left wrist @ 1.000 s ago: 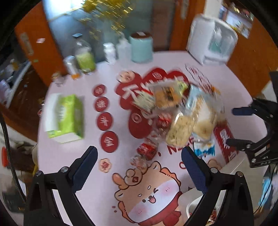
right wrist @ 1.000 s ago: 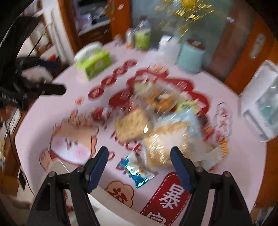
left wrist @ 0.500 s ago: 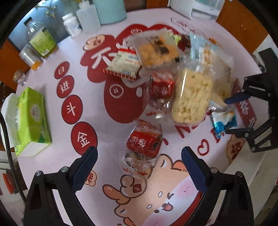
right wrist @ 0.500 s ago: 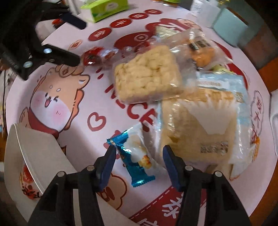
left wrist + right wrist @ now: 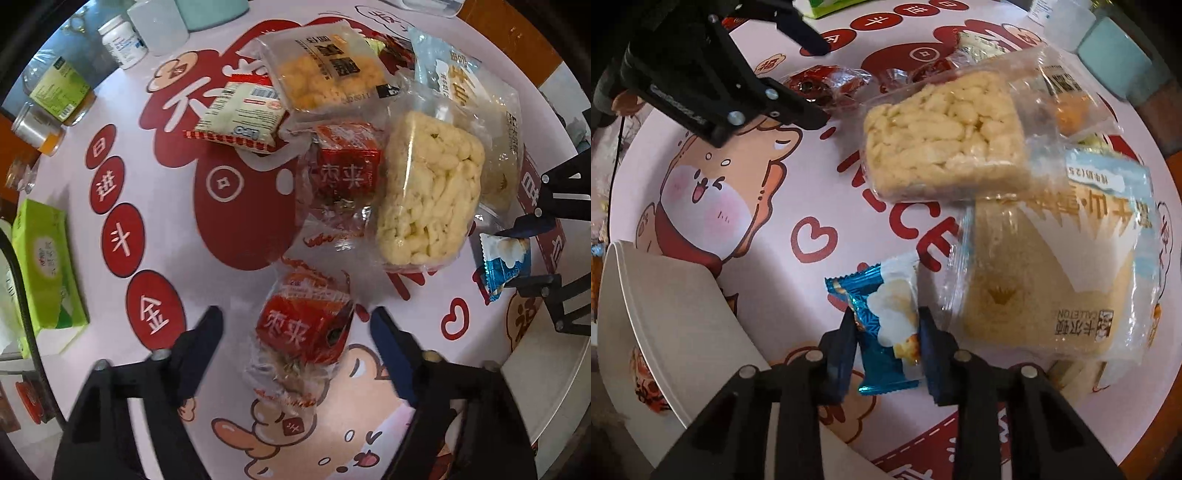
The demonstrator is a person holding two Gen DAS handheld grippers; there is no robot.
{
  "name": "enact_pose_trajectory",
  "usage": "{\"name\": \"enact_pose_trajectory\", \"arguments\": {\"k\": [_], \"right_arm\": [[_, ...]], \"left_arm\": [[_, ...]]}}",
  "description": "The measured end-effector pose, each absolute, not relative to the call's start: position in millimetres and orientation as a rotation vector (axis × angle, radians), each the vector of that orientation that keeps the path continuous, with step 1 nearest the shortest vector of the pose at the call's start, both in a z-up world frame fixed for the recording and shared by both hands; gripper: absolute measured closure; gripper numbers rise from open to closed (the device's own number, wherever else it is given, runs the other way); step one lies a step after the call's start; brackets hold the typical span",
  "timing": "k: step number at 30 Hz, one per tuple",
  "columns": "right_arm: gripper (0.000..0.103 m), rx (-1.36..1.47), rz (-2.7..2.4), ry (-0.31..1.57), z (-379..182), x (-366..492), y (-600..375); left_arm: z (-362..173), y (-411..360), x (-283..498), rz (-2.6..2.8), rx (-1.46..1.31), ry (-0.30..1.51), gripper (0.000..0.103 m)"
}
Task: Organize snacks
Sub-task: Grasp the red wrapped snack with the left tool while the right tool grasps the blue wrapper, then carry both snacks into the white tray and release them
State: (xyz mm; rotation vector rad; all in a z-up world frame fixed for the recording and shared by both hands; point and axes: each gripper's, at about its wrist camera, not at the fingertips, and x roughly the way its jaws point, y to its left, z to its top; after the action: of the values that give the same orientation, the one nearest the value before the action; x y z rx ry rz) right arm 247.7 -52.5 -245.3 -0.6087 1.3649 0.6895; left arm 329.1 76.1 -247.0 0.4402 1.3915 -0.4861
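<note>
Both claws are being closed around snacks on the worktop (image 5: 768,236).
The red packet (image 5: 303,328) is being straddled untouched by the left claw (image 5: 295,325); the blue packet (image 5: 886,325) is being pinched by the right claw (image 5: 886,332).

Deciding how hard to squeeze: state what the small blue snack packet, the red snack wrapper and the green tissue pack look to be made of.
Small blue snack packet: glossy foil-like plastic film, shiny with crimped, zigzag ends.
Red snack wrapper: thin clear cellophane-like plastic around a red inner layer; it crinkles and glints.
Green tissue pack: probably soft plastic film, slightly glossy; the look leaves paper open.
</note>
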Motion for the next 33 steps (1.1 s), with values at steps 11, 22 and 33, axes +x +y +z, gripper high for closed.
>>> {"name": "enact_pose_trajectory", "arguments": {"k": [11, 22, 33], "right_arm": [[0.073, -0.488, 0.679, 1.295, -208.8, 249.9, -75.1], [0.073, -0.350, 0.544, 1.119, -116.5, 216.7, -111.0], [0.073, -0.126, 0.392, 0.939, -38.8, 120.2, -138.2]], "left_arm": [[-243.3, 73.0, 307.3, -0.429, 0.416, 1.387, 0.051], [-128.2, 77.4, 249.3, -0.390, 0.359, 1.204, 0.051], [-14.9, 41.8, 149.3, -0.435, 0.237, 1.025, 0.051]]}}
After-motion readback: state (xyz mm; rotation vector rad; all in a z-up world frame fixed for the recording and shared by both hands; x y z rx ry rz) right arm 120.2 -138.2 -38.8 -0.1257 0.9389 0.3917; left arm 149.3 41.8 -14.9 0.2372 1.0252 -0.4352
